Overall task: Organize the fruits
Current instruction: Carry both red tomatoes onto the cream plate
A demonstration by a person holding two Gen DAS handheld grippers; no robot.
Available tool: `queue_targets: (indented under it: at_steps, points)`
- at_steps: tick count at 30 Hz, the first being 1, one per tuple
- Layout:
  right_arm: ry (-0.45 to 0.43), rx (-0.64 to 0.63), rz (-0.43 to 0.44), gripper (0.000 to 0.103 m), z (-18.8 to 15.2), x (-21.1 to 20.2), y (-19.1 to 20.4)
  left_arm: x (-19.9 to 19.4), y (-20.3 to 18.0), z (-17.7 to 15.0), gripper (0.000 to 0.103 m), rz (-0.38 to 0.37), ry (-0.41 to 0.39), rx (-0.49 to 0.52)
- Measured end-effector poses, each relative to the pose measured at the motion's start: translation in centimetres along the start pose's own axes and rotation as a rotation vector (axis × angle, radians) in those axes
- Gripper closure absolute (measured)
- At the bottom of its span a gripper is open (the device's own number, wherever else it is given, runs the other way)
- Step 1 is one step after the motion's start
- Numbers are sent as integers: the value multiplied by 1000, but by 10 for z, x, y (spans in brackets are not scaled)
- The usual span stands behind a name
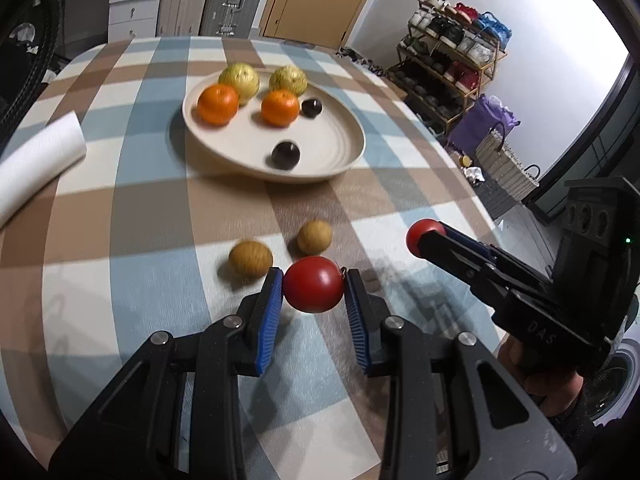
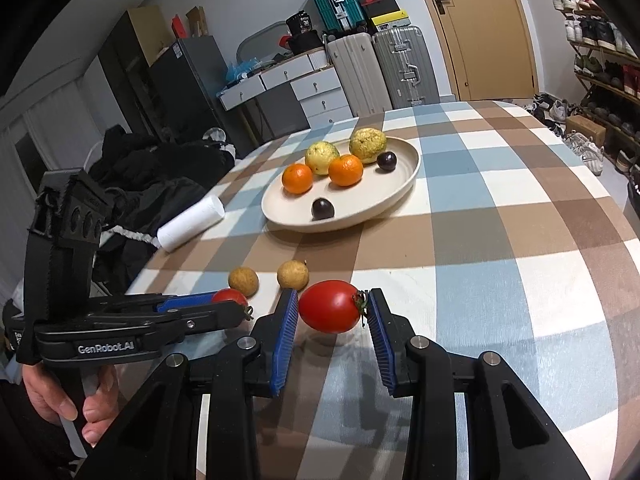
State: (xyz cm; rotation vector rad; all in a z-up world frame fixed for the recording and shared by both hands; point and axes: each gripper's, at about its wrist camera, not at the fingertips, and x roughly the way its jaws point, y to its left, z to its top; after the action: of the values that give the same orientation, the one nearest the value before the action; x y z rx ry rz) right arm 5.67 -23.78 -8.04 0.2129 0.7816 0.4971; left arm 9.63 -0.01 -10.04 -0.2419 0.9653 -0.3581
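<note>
My left gripper (image 1: 314, 275) is shut on a red tomato (image 1: 313, 292), its blue pads pressing both sides, low over the checked tablecloth. My right gripper (image 2: 334, 295) is shut on a second red tomato (image 2: 329, 313) with a green stem. Each gripper shows in the other's view: the right gripper (image 1: 428, 240) at the right, the left gripper (image 2: 240, 312) at the left. Two brown round fruits (image 1: 251, 258) (image 1: 315, 237) lie on the cloth just beyond the tomatoes. A cream plate (image 1: 352, 152) (image 2: 412, 176) farther back holds two oranges, two yellow-green fruits and two dark plums.
A white roll (image 1: 40, 152) (image 2: 190, 222) lies at the table's left edge. Dark clothing (image 2: 152, 184) is heaped beside that edge. A shoe rack (image 1: 452, 68) and bags stand off the table's right side. Suitcases (image 2: 400, 68) and drawers stand behind the table.
</note>
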Motion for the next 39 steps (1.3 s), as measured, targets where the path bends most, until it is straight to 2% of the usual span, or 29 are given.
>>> queue_targets:
  at_steps: [12,23,31,39]
  points:
    - [-22,34,19,67,42,9,-18,3,20,73,74,40,-69,-10]
    - [-36,15,36,67,112,39,-40,60,30,141,74,89,-64,8]
    - [16,4,24,67,146,90,-54,101,41,161,74,100,-38,29]
    - [83,-13,6,67,151,127,-53,111,43,161,74,93,-40,52]
